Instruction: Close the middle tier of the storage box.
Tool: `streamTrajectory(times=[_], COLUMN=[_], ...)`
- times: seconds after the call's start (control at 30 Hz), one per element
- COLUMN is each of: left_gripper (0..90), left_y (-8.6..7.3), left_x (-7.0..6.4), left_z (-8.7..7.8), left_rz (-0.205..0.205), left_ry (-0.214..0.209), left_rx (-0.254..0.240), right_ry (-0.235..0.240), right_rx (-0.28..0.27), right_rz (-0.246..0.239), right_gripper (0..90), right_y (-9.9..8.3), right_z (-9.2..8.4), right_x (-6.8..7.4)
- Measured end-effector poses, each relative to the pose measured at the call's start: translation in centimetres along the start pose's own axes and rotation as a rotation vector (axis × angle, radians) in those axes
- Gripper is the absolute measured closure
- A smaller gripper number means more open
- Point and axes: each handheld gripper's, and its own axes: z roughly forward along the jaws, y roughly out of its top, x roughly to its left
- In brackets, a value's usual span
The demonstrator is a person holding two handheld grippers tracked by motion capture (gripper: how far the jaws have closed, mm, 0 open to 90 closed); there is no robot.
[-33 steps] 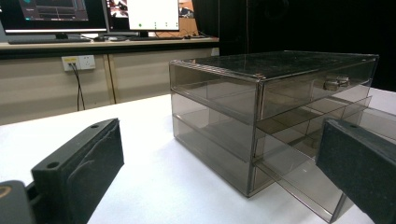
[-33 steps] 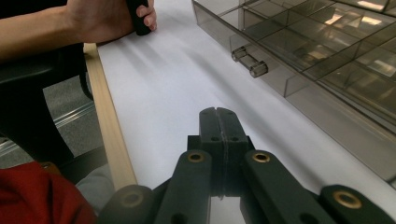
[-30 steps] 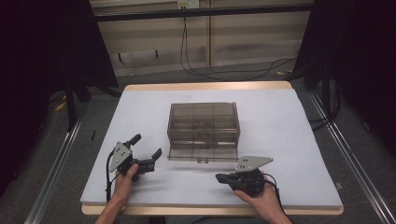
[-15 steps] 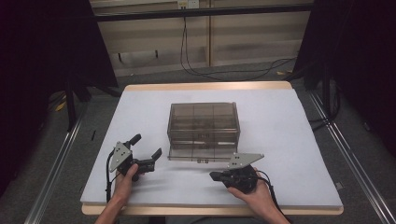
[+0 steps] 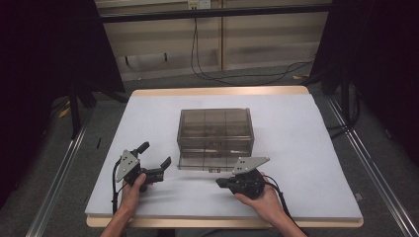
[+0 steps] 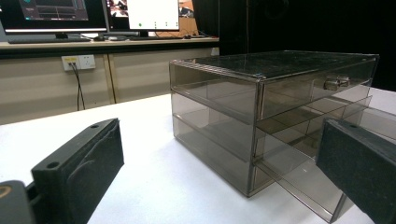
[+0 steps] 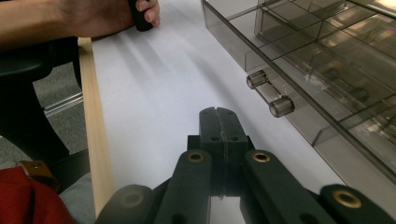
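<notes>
Your right tool (image 5: 221, 183), jaws closed on nothing, sits just short of the bottom drawer's handle (image 7: 270, 92), drawer box (image 5: 215, 136) ahead on the bench (image 5: 306, 148). L tool (image 5: 157, 166) waits open nearby. Next, prob.: open up, slide fwd to grip that handle.

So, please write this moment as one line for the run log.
left tongs: open, empty, beside drawer box | right tongs: shut, empty, near bottom drawer handle | bottom drawer: slightly pulled out

Two black padded jaws of the left gripper (image 6: 219, 186) stand wide apart over a white table (image 6: 154, 158). Beyond them, to the right, sits a smoky clear drawer box (image 6: 261, 116), its bottom drawer (image 6: 303, 172) pulled partly out. Monitors (image 6: 93, 14) stand on a far desk.
</notes>
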Motion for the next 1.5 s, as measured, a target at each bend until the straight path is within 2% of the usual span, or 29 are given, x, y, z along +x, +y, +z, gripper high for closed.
streamTrajectory(times=[0.5, 0.67, 0.73, 0.87, 1.5], left_gripper=[1.0, 1.0, 1.0, 1.0, 1.0], left_y=[0.0, 0.0, 0.0, 0.0, 0.0], left_x=[0.0, 0.0, 0.1, 0.0, 0.0], left_z=[-0.1, -0.1, -0.1, -0.1, -0.1], left_rz=[-0.001, -0.004, 0.003, -0.010, -0.001], left_ry=[-0.002, -0.002, -0.002, 0.000, -0.002], left_rx=[-0.006, -0.007, -0.001, -0.006, -0.002], right_ry=[0.008, 0.003, -0.004, -0.013, -0.053], right_rx=[0.028, 0.031, 0.030, 0.026, 0.007], right_rz=[-0.001, 0.009, 0.009, 0.018, 0.045], right_gripper=[90.0, 90.0, 90.0, 90.0, 90.0], right_y=[0.4, 0.6, 0.6, 0.6, 0.2], right_z=[1.9, 2.3, 2.4, 2.6, 2.6], right_x=[-0.4, -0.9, -1.1, -1.4, -1.6])
